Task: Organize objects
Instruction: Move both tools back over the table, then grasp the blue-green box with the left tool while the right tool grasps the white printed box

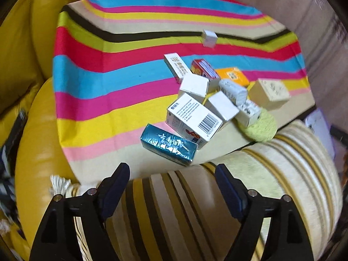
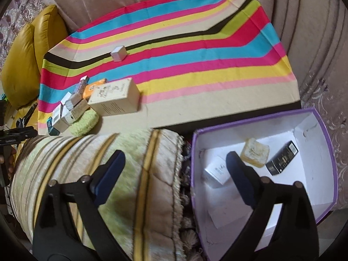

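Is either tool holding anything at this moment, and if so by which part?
Nothing is held. The left tool and right tool are both open with nothing between their fingers.

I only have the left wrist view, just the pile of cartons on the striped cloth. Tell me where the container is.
Observer: A purple-rimmed white box sits right of the cloth, below the right gripper.
Operator: Report its contents.
Observer: Three items: a white carton, a yellowish square packet and a black carton.
Operator: Say whether the right gripper carries anything.
Observer: No, its jaws stand open and empty.
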A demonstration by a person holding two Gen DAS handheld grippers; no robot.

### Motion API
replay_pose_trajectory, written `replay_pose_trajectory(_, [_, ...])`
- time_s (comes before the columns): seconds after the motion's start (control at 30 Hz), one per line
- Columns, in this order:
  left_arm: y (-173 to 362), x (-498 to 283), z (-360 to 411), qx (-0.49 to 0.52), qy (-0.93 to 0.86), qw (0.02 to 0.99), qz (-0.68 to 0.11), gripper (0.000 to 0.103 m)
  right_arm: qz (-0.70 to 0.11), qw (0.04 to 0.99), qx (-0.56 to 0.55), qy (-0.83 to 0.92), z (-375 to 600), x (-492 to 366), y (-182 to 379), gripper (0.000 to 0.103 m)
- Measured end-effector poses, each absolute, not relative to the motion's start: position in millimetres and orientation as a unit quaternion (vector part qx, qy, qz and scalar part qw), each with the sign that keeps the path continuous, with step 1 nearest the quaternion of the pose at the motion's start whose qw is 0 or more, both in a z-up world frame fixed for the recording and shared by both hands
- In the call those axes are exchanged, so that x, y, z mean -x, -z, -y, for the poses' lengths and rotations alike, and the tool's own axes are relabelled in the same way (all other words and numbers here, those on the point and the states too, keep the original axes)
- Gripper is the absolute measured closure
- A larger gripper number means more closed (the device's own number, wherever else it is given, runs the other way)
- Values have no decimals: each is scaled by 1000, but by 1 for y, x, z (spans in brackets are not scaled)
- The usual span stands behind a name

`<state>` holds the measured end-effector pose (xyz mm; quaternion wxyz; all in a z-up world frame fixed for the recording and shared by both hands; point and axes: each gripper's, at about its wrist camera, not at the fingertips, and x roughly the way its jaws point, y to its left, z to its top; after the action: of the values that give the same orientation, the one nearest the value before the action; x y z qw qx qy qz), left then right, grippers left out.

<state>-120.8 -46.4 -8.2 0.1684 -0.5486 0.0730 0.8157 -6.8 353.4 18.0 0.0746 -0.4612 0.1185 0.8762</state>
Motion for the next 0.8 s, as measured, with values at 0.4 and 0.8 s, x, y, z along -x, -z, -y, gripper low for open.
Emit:
replay_pose_trajectory(0.4, [26, 144, 24, 562, -786, 201, -158, 18, -84, 42, 468, -879, -318, 55, -25, 3])
replay_pose_trajectory(0.8, [54, 164, 21, 594, -759, 204, -175, 20, -62, 15, 462, -884, -279, 108, -27, 0])
